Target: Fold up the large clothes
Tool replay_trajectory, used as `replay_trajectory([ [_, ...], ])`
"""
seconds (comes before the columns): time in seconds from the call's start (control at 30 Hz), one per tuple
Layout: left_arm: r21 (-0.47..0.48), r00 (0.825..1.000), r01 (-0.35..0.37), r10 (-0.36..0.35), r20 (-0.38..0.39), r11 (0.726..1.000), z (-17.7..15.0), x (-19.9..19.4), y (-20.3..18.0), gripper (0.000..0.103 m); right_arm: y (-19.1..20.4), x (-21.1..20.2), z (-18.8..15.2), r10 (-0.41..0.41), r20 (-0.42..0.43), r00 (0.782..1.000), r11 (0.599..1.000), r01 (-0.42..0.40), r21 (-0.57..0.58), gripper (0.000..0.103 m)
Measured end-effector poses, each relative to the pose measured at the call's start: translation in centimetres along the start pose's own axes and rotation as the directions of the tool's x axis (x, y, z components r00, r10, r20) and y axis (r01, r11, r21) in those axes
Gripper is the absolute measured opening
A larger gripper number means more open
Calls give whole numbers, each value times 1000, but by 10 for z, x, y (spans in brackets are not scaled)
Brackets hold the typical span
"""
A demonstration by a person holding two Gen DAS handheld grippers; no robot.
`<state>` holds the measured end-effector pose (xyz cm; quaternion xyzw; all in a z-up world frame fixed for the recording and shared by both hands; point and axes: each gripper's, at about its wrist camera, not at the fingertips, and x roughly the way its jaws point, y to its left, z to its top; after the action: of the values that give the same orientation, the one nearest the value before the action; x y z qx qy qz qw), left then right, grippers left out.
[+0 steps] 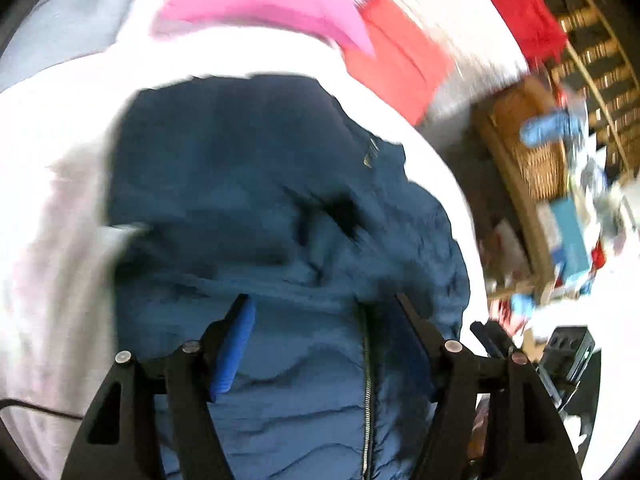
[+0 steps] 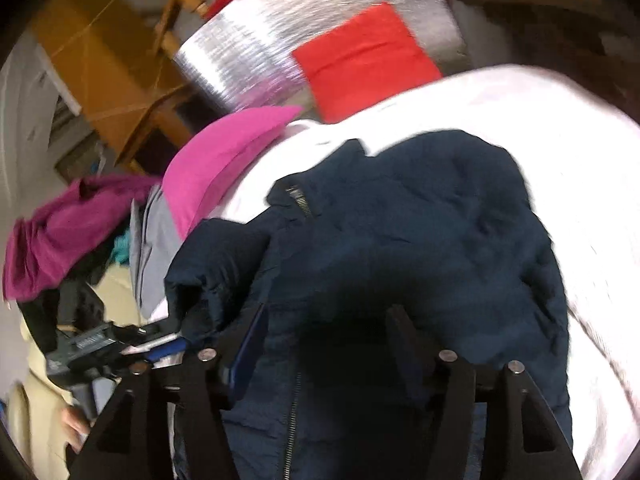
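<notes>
Hovering over the navy jacket [image 1: 256, 208], your left gripper [image 1: 320, 320] and right gripper [image 2: 326, 332] both stand with jaws parted, grasping nothing. You have the jacket lying bunched on the white sheet [image 1: 52, 200], with a pink garment [image 2: 216, 160] and a red one [image 2: 360, 60] at the far side.

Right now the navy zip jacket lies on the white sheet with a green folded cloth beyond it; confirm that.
Not quite: the folded cloth beyond the navy zip jacket is red, not green, as the right wrist view shows. The jacket does lie on the white sheet.
</notes>
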<state>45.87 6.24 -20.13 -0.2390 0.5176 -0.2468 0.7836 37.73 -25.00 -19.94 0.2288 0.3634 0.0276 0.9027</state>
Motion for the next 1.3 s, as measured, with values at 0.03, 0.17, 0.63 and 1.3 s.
replay_trajectory([
  [0.03, -48, 999, -17, 18, 33, 999, 5, -11, 19, 71, 11, 4, 1, 0, -4, 1000, 999, 0, -34, 70],
  [0.17, -254, 982, -122, 154, 109, 960, 12, -40, 78, 71, 79, 30, 6, -15, -36, 999, 972, 6, -236, 75],
  [0.63, -510, 976, -93, 179, 122, 855, 9, -62, 133, 71, 226, 163, -19, -350, 154, 924, 438, 307, -845, 90],
  [1.3, -361, 962, -245, 273, 26, 899, 19, -18, 94, 71, -51, 129, 19, 102, -148, 984, 915, -34, 403, 20],
])
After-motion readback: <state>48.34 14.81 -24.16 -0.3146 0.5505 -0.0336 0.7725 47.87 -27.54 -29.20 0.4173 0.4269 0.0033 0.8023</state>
